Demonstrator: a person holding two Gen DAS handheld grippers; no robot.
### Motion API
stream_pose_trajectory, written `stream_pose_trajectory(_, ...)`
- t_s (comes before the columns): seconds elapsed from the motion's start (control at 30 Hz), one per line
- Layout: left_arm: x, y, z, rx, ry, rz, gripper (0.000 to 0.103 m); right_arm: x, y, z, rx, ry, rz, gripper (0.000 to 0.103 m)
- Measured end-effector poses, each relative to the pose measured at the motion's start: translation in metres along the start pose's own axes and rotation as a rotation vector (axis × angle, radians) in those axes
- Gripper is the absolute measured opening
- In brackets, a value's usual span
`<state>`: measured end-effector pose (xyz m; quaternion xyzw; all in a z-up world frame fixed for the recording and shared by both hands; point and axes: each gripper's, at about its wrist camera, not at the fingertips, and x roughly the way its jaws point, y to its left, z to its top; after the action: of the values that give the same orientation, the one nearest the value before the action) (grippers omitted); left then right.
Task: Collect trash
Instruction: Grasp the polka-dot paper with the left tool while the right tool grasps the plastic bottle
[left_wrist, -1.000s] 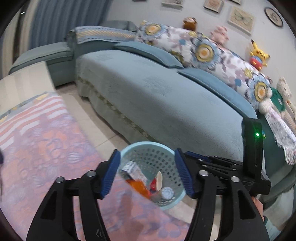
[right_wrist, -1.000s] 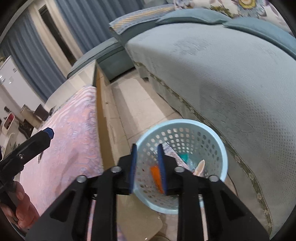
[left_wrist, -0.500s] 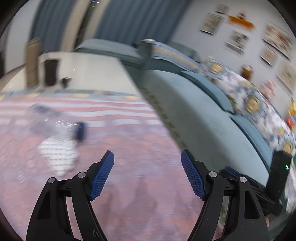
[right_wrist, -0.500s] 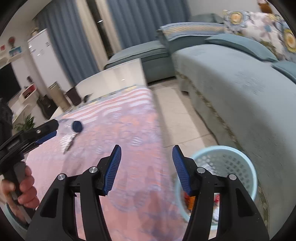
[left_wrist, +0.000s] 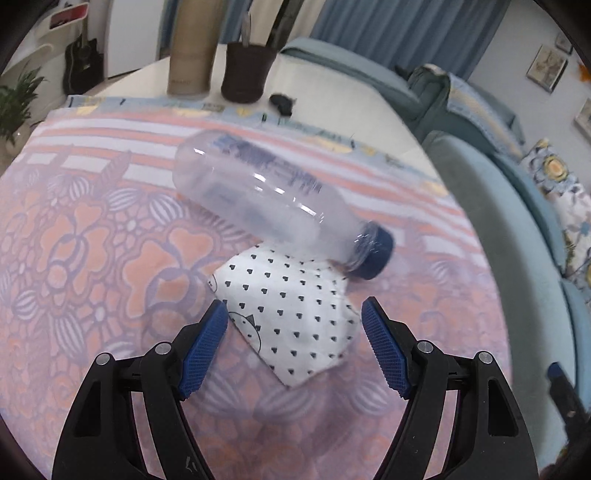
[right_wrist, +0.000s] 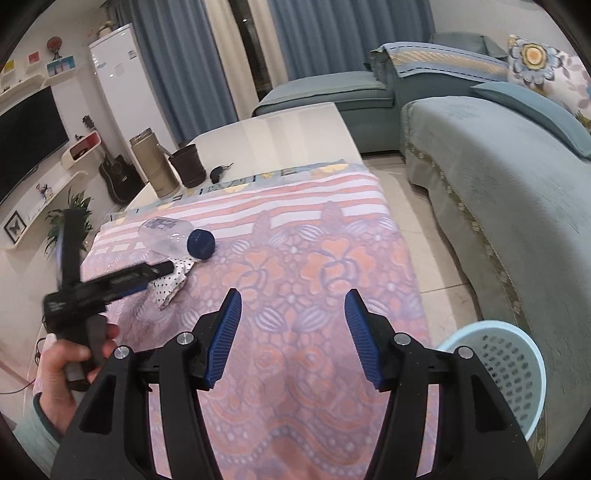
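A clear plastic bottle (left_wrist: 258, 195) with a dark blue cap lies on its side on the pink patterned tablecloth (left_wrist: 92, 258). A white packet with small black hearts (left_wrist: 291, 314) lies just in front of it, partly under the bottle neck. My left gripper (left_wrist: 293, 343) is open, low over the packet, jaws on either side of its near end. My right gripper (right_wrist: 291, 332) is open and empty above the cloth. It sees the bottle (right_wrist: 170, 236), the packet (right_wrist: 171, 284) and the left gripper (right_wrist: 110, 284) at the left. A light blue perforated trash basket (right_wrist: 509, 369) stands on the floor at the right.
A tan tall cylinder (left_wrist: 190, 48), a dark cup with utensils (left_wrist: 247, 70) and a small dark key fob (left_wrist: 282, 103) stand at the table's far end. A blue sofa (right_wrist: 498, 177) runs along the right, with a tiled floor strip between it and the table.
Both grippers swung away from the basket to the table. The left gripper has closed in on the bottle and packet. The right gripper has opened wide.
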<state>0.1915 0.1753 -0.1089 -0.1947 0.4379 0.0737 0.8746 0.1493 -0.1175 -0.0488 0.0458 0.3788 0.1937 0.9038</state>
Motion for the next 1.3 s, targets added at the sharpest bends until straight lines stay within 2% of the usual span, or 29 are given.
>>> stream_pose_trajectory(0.13,0.005,-0.007,-0.002,0.041,-0.028,0.058,0.075,0.009,0.009,0.007,-0.022,0.008,0.01,0.055)
stream_pose_trajectory(0.23,0.007,-0.017,-0.006,0.112,-0.031,0.106,0.076,0.019,0.017,0.014,-0.039,0.016,0.025,0.055)
stream_pose_trajectory(0.3,0.008,-0.021,-0.011,0.159,-0.04,0.141,0.074,0.031,0.025,0.021,-0.05,0.029,0.048,0.055)
stream_pose_trajectory(0.4,0.006,-0.018,-0.012,0.188,-0.047,0.159,0.063,0.049,0.037,0.033,-0.074,0.044,0.076,0.055)
stream_pose_trajectory(0.53,0.003,-0.009,-0.01,0.2,-0.059,0.154,0.04,0.075,0.055,0.048,-0.109,0.066,0.122,0.055)
stream_pose_trajectory(0.6,-0.001,-0.002,-0.011,0.193,-0.062,0.129,0.033,0.091,0.065,0.055,-0.116,0.084,0.142,0.055)
stream_pose_trajectory(0.67,-0.007,0.005,-0.013,0.18,-0.067,0.115,0.02,0.108,0.075,0.059,-0.128,0.107,0.167,0.059)
stream_pose_trajectory(0.73,-0.013,0.014,-0.015,0.154,-0.063,0.088,0.014,0.122,0.085,0.061,-0.146,0.124,0.174,0.062)
stream_pose_trajectory(0.83,-0.026,0.033,-0.019,0.108,-0.066,0.05,0.012,0.146,0.101,0.064,-0.185,0.156,0.181,0.063)
stream_pose_trajectory(1.1,-0.057,0.081,-0.031,0.047,-0.159,0.095,0.012,0.179,0.134,0.062,-0.272,0.24,0.225,0.067)
stream_pose_trajectory(1.17,-0.057,0.091,-0.032,0.019,-0.16,0.072,0.012,0.181,0.14,0.057,-0.294,0.253,0.217,0.067)
stream_pose_trajectory(1.2,-0.058,0.094,-0.032,0.01,-0.162,0.061,0.012,0.18,0.142,0.055,-0.298,0.258,0.213,0.066)
stream_pose_trajectory(1.3,-0.06,0.094,-0.031,0.013,-0.179,0.044,0.013,0.17,0.148,0.046,-0.32,0.259,0.235,0.049)
